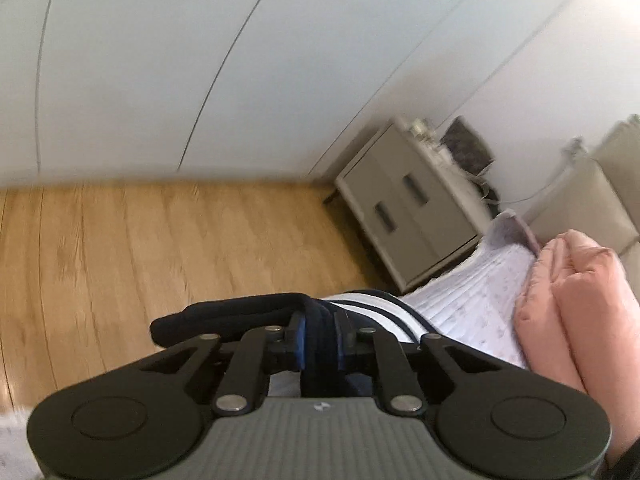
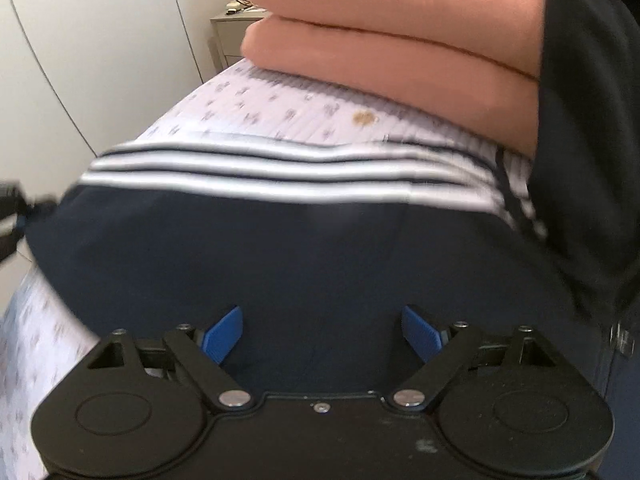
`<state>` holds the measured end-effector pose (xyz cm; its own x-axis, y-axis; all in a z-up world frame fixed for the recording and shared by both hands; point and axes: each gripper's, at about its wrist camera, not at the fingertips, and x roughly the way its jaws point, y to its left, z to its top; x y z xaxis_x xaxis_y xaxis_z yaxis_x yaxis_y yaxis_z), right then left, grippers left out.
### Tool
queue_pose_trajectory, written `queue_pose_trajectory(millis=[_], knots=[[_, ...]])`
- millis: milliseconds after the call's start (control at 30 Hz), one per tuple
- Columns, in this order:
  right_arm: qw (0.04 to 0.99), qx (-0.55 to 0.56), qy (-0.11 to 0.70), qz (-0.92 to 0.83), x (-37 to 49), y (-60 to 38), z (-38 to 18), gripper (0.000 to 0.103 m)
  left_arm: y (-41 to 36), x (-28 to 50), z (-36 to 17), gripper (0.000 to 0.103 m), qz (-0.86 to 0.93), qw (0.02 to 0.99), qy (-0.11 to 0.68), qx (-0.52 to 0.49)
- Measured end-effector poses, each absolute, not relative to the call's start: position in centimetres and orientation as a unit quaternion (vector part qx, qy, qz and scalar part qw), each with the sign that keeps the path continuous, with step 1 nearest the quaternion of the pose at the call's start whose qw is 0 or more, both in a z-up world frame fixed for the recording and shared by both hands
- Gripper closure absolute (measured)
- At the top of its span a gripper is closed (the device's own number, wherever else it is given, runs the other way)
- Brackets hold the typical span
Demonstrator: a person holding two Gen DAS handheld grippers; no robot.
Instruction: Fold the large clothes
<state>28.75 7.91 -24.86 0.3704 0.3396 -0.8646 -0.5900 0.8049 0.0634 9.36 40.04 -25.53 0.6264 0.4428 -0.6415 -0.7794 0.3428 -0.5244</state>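
A navy garment with white stripes lies on a bed with a lilac patterned sheet. My left gripper is shut on a bunched navy edge of the garment, held at the bed's side above the floor. My right gripper is open, its blue pads spread wide over the navy cloth, with nothing between them. The left gripper shows dimly at the left edge of the right wrist view.
A folded pink blanket is stacked at the back of the bed, also in the left wrist view. A grey nightstand stands by white wardrobe doors. Wooden floor lies beside the bed.
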Motion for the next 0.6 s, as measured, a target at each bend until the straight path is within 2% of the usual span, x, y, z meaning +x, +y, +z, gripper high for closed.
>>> queue_pose_trajectory(millis=[167,267,367,467,600], knots=[[0.809,-0.142,0.493,0.285,25.4,6.9,-25.9,0.000,38.6,9.8,-21.2,0.088,0.366,0.824,0.156,-0.403],[0.826,-0.141,0.462,0.290,24.2,6.1,-26.2,0.000,37.5,10.8,-18.9,0.088,0.351,0.841,0.140,-0.388],[0.808,-0.131,0.489,0.302,25.6,6.0,-25.7,0.000,35.8,11.3,-16.3,0.088,0.329,0.860,0.123,-0.371],[0.797,-0.078,0.511,0.313,26.9,3.8,-24.0,0.001,33.6,11.8,-13.5,0.088,0.304,0.881,0.110,-0.346],[0.815,-0.009,0.499,0.295,27.3,-2.0,-20.5,0.001,28.6,13.4,-9.5,0.088,0.239,0.920,0.097,-0.295]])
